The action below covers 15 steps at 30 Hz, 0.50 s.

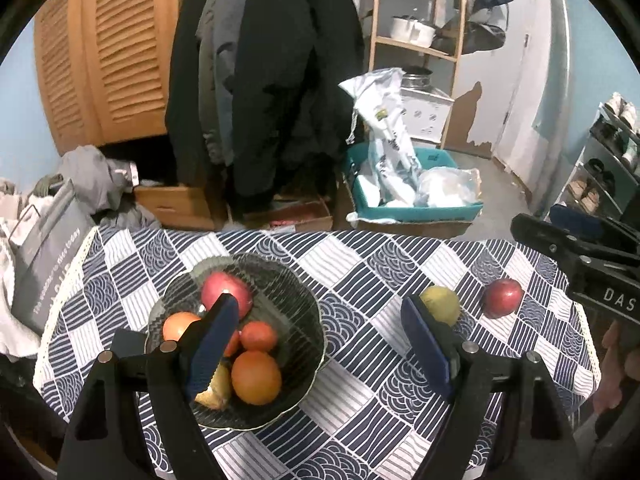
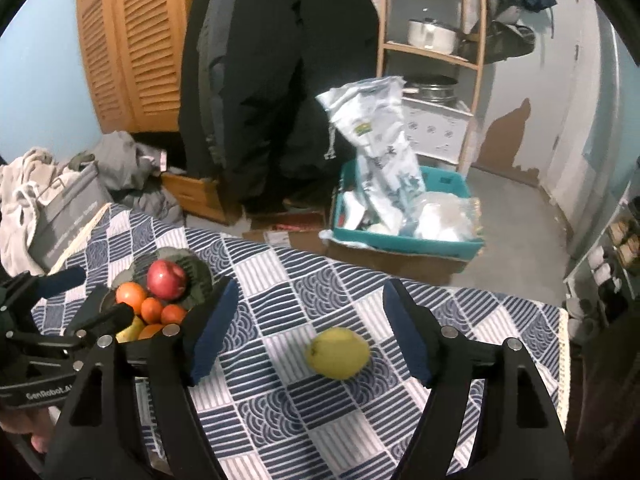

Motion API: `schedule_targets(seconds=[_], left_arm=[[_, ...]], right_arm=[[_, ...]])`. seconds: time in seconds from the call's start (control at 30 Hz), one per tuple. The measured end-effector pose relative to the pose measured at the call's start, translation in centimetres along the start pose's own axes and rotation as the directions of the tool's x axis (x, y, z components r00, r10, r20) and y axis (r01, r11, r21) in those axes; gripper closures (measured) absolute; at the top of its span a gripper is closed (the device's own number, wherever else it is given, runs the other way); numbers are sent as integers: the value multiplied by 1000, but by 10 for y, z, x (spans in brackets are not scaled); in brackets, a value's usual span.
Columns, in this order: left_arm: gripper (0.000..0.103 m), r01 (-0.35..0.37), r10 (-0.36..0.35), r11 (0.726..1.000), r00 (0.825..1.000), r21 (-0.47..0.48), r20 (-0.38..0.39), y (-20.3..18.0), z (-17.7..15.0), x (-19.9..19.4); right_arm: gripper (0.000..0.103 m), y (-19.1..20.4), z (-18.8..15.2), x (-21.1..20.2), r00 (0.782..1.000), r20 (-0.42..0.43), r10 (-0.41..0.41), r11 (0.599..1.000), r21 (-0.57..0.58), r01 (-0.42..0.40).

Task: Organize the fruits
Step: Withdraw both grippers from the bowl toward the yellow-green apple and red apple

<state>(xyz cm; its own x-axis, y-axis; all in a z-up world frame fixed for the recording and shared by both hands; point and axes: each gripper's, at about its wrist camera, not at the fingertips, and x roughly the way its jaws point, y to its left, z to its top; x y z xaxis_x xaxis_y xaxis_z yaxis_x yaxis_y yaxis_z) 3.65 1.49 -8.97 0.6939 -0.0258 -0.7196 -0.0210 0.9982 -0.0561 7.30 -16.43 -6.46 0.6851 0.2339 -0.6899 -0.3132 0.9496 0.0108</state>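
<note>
Covering table: blue-and-white tablecloth (image 1: 360,280).
Bowl: glass bowl (image 1: 304,320) at 9 o'clock, full of oranges and a red apple (image 1: 224,290).
Left gripper (image 1: 320,344): jaws apart, holding nothing.
Right gripper (image 2: 308,320): jaws apart, empty.
Yellow fruit (image 2: 339,353): on cloth, between right jaws.
Small red apple (image 1: 502,298): at 3 o'clock.

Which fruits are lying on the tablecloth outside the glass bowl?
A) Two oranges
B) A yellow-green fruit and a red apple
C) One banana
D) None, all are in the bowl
B: the yellow-green fruit and the red apple sit on the tablecloth, right of the glass bowl.
</note>
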Motion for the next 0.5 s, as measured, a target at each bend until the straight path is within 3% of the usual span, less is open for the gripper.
schedule_targets(seconds=[0.5], left_arm=[[17, 61, -61, 997, 998, 43, -2, -43, 11, 3]], right_arm=[[24, -66, -14, -23, 995, 3, -96, 992, 79, 95]])
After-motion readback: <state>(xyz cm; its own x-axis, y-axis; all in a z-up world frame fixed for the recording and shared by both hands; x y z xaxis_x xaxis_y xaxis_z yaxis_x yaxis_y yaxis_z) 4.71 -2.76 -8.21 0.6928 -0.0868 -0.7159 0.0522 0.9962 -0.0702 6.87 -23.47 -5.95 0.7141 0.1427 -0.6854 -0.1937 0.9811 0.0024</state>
